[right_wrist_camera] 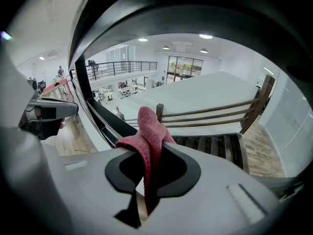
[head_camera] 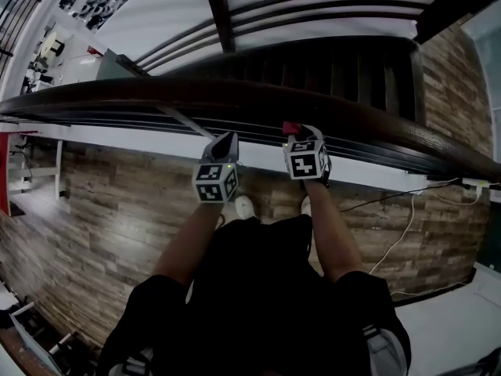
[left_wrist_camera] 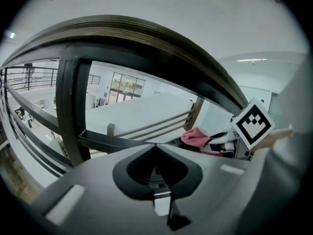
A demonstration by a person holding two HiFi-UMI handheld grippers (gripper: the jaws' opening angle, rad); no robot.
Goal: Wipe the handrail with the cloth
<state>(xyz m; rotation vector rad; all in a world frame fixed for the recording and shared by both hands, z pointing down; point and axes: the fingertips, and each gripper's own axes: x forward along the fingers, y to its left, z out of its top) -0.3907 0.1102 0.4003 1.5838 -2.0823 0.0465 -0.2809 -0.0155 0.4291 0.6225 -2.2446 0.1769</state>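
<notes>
My right gripper [head_camera: 304, 136] pinches the cloth [right_wrist_camera: 149, 133], which sticks up ahead of the jaws, just below the handrail [head_camera: 156, 96]. My left gripper [left_wrist_camera: 155, 146], to its left, is closed and empty. I judge the wipe is about to begin: next, press cloth onto rail and slide along.

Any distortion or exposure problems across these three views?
Head view: fisheye bows the handrail, lower frame underexposed. Left gripper view: black vignette corners, handrail backlit by the bright ceiling. Right gripper view: handrail a near-black arc overhead, cloth sharp and well lit, lamps blown out.
</notes>
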